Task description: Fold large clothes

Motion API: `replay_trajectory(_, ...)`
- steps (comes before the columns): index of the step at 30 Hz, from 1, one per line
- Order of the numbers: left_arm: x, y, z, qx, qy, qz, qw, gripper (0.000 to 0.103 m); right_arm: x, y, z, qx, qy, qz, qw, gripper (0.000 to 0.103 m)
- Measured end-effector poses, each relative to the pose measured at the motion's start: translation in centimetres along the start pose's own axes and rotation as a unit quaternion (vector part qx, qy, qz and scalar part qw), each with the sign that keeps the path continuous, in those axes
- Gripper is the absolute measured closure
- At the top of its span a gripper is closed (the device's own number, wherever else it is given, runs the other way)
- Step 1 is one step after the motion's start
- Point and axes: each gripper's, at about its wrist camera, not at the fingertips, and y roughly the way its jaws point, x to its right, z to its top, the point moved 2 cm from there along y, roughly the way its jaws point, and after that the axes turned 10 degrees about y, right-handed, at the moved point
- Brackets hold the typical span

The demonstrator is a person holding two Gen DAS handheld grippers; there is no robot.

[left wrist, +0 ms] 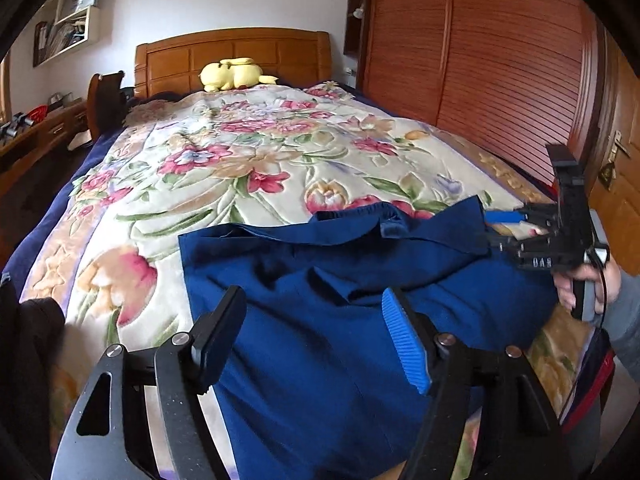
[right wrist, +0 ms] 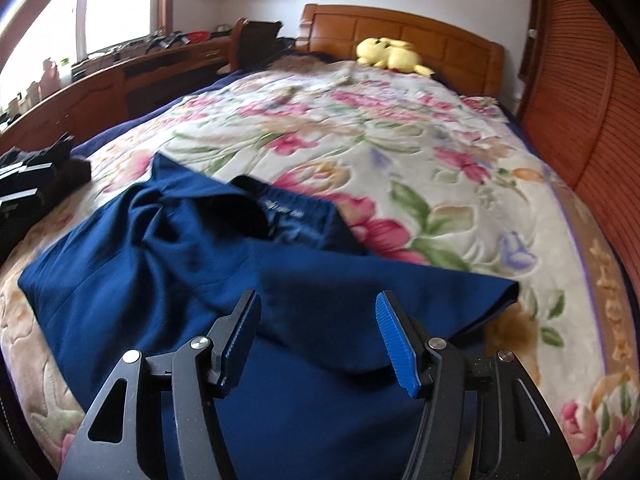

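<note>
A dark blue shirt [left wrist: 340, 300] lies rumpled on the floral bedspread [left wrist: 248, 152], collar toward the headboard, sleeves spread. It also shows in the right wrist view [right wrist: 192, 256] with its neck label visible. My left gripper [left wrist: 314, 308] is open and empty just above the shirt's body. My right gripper [right wrist: 318, 312] is open and empty above the shirt near its right sleeve [right wrist: 460, 284]. In the left wrist view the right gripper [left wrist: 502, 228] shows at the shirt's right edge, held by a hand.
A yellow plush toy [left wrist: 234, 73] sits by the wooden headboard [left wrist: 236, 52]. A slatted wooden wardrobe [left wrist: 500, 72] runs along the right. A desk [right wrist: 120, 76] and chair stand on the left. Dark folded clothes [right wrist: 36, 184] lie at the bed's left edge.
</note>
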Motion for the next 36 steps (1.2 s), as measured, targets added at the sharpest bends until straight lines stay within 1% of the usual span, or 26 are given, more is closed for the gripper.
replay_trajectory(3,0.0,-0.1,0.0,0.004,0.003,0.007,1.0000,0.032,-0.4,1.0,-0.4,-0.019,-0.015,0.003,1.000,0.041)
replay_trajectory(5,0.0,0.0,0.0,0.004,0.003,0.008,1.0000,0.032,-0.6,1.7,-0.8,-0.040,-0.025,0.003,0.999,0.041)
replay_trajectory(9,0.1,0.2,-0.1,0.002,0.006,0.005,1.0000,0.032,-0.2,2.8,-1.5,-0.074,-0.048,-0.016,0.996,0.041)
replay_trajectory(14,0.3,0.3,-0.1,-0.002,0.009,0.004,1.0000,0.032,1.1,3.0,-1.0,-0.075,-0.057,-0.040,0.995,0.041)
replay_trajectory(15,0.3,0.3,-0.1,-0.003,0.009,0.005,0.9999,0.032,1.3,3.0,-0.9,-0.076,-0.060,-0.044,0.994,0.043)
replay_trajectory(16,0.4,0.2,-0.2,-0.002,0.009,0.004,1.0000,0.032,1.5,3.1,-0.8,-0.075,-0.065,-0.049,0.994,0.054)
replay_trajectory(17,0.4,0.2,-0.2,-0.001,0.008,0.004,1.0000,0.032,1.6,3.4,-0.7,-0.078,-0.070,-0.054,0.993,0.058)
replay_trajectory(19,0.4,0.2,-0.1,-0.001,0.007,0.005,1.0000,0.032,1.8,3.9,-0.6,-0.082,-0.075,-0.056,0.992,0.081)
replay_trajectory(21,0.4,0.2,-0.2,0.001,0.007,0.005,1.0000,0.032,1.8,4.3,-0.3,-0.083,-0.083,-0.063,0.991,0.092)
replay_trajectory(22,0.4,0.1,-0.2,0.002,0.007,0.006,1.0000,0.032,1.8,4.5,0.0,-0.081,-0.087,-0.068,0.991,0.095)
replay_trajectory(24,0.4,0.2,-0.3,0.001,0.008,0.007,0.9999,0.032,2.0,4.8,0.7,-0.075,-0.090,-0.071,0.991,0.098)
replay_trajectory(28,0.2,0.0,-0.4,0.000,0.006,0.010,0.9999,0.032,2.0,5.8,2.4,-0.062,-0.095,-0.081,0.990,0.098)
replay_trajectory(36,-0.4,-0.2,-0.5,-0.001,-0.001,0.014,0.9999,0.032,0.2,7.9,7.3,-0.021,-0.122,-0.100,0.987,0.098)
